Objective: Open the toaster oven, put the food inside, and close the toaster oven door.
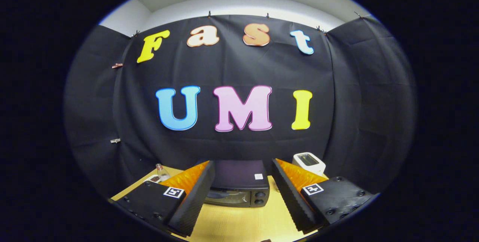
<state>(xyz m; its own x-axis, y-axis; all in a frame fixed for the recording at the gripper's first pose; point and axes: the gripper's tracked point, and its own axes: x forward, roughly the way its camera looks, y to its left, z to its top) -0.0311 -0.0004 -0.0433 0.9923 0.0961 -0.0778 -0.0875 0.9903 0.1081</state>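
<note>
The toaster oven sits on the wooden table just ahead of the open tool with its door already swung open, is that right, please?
Not quite: the toaster oven sits on the wooden table ahead of the open tool, but its door is closed, as the gripper view shows.

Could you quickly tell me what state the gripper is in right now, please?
Gripper: open, holding nothing; its fingers are spread apart above the table, with the closed toaster oven ahead between them.
</note>
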